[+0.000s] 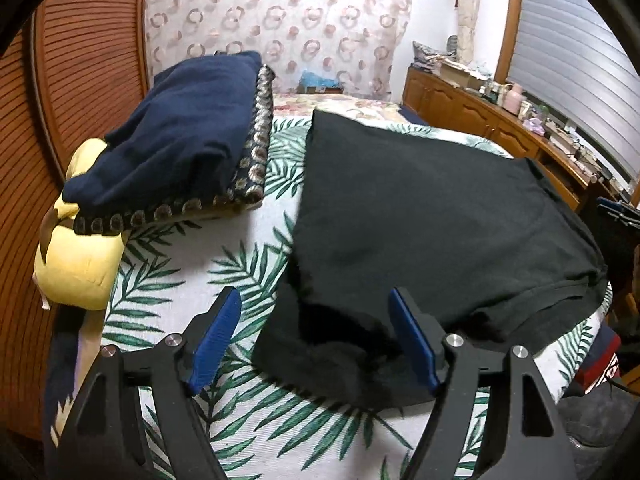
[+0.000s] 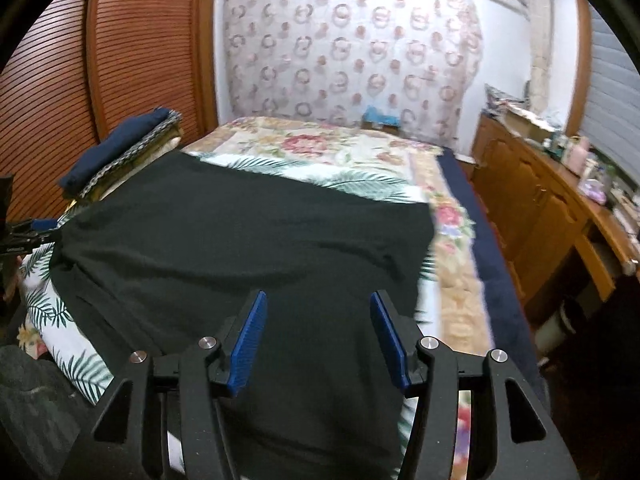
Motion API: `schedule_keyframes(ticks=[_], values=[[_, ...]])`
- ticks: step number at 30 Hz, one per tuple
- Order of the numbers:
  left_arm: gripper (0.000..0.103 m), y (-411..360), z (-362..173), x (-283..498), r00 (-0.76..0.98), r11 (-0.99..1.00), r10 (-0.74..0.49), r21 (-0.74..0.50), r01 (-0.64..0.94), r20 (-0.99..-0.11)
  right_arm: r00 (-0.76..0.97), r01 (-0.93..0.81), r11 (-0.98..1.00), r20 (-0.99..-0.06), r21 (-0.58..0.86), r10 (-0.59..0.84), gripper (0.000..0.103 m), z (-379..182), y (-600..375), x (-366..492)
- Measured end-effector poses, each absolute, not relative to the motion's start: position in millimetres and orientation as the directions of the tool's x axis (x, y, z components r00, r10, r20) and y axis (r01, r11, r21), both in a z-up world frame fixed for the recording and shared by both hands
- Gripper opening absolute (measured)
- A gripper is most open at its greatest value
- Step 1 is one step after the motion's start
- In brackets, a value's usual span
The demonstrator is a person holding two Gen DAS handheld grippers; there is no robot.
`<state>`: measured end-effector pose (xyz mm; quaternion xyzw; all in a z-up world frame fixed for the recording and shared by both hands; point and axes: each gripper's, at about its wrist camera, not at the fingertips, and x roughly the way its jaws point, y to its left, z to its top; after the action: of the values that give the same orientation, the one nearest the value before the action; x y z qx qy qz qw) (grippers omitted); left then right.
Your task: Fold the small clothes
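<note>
The room was a bedroom, and a bed (image 2: 280,184) filled most of it, its cover (image 1: 248,248) printed with green palm leaves near the front and pink flowers on cream farther back, over a dark blue edge (image 2: 492,264). A louvred wooden door (image 2: 132,48) in reddish brown stood along the left wall. Behind the bed hung a pale curtain (image 2: 348,48) patterned with pink rings. Low wooden cabinets (image 2: 532,200) ran down the right side, their top crowded with small bottles and boxes. Above them a window with a grey slatted blind (image 1: 576,52) sat in a wooden frame. The walls were white, the light soft and even.
</note>
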<state>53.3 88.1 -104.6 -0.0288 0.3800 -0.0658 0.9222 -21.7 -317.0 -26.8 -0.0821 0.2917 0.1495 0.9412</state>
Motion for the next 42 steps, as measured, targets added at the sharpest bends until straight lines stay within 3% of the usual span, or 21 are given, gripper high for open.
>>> schedule_keyframes(ticks=[9,21,23,28,39,42], values=[[0.077,94.5,-111.2,49.9,0.695,0.992,-0.124,-0.095,0.08,-0.708,0.676,-0.487,0.873,-0.65,-0.04,0.347,0.056,-66.1,-250.8,24.3],[0.077,97.3,-116.4,49.2,0.682,0.992,-0.124,-0.107,0.068,-0.721,0.636,-0.518,0.854,-0.69,-0.051,0.344,0.056,-80.3,-252.4,52.1],[0.077,99.0,-116.4,50.3,0.68,0.992,-0.127,-0.11,0.068,-0.722,0.64,-0.517,0.854,-0.685,-0.051,0.347,0.059,-79.3,-250.1,53.6],[0.077,100.5,-110.9,51.3,0.69,0.991,-0.132,-0.114,0.072,-0.712,0.629,-0.539,0.839,-0.694,-0.067,0.349,0.078,-90.4,-238.6,46.0],[0.076,100.3,-109.5,62.5,0.696,0.984,-0.171,-0.156,0.085,-0.697,0.623,-0.545,0.836,-0.698,-0.064,0.352,0.084,-90.8,-240.6,45.5],[0.058,95.3,-113.0,64.0,0.681,0.983,-0.183,-0.153,0.106,-0.709,0.622,-0.546,0.836,-0.698,-0.063,0.354,0.084,-91.0,-240.6,46.1]])
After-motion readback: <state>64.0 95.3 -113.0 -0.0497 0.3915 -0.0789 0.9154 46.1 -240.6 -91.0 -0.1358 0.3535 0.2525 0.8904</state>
